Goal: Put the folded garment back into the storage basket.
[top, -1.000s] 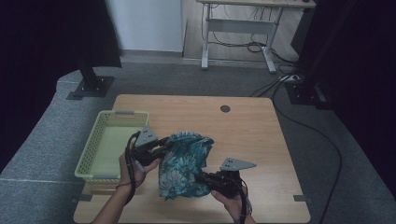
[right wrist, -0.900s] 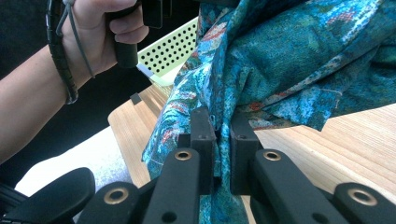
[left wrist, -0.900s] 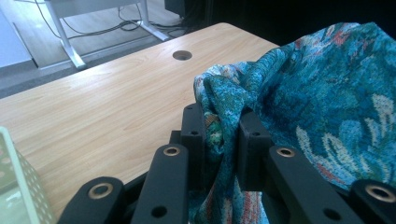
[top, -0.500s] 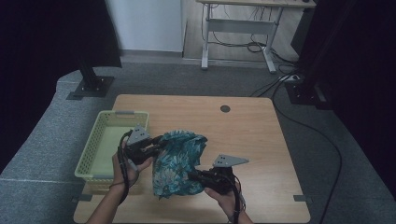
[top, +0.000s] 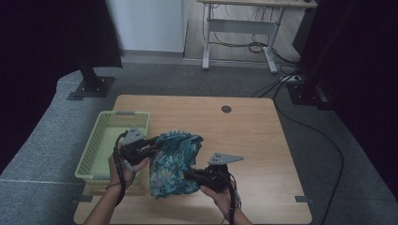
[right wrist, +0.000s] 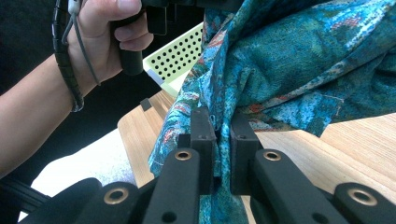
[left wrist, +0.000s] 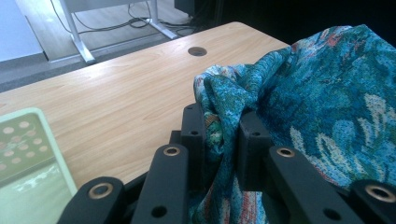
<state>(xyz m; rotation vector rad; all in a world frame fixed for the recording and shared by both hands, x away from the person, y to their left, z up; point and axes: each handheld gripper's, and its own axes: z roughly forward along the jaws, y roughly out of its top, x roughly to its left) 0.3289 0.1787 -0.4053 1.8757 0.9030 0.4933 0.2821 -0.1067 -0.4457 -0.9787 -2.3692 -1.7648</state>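
Note:
A teal patterned cloth (top: 172,161) hangs bunched between both grippers, lifted over the wooden table (top: 253,136). My left gripper (top: 157,145) is shut on the cloth's upper edge; in the left gripper view a fold of the cloth (left wrist: 322,107) is pinched between the black jaws of that gripper (left wrist: 221,133). My right gripper (top: 188,175) is shut on the lower part, and in the right gripper view the cloth (right wrist: 299,60) drapes down between the jaws of this gripper (right wrist: 218,126). The person's left hand (right wrist: 100,42) shows there holding the other gripper.
A pale green perforated basket (top: 96,152) stands at the table's left side, just beside the left gripper. A round cable hole (top: 226,109) lies at the back middle of the table. A desk frame and cables sit on the floor behind.
Both grippers have carried the cloth leftward, toward the basket. The cloth stays held by both.

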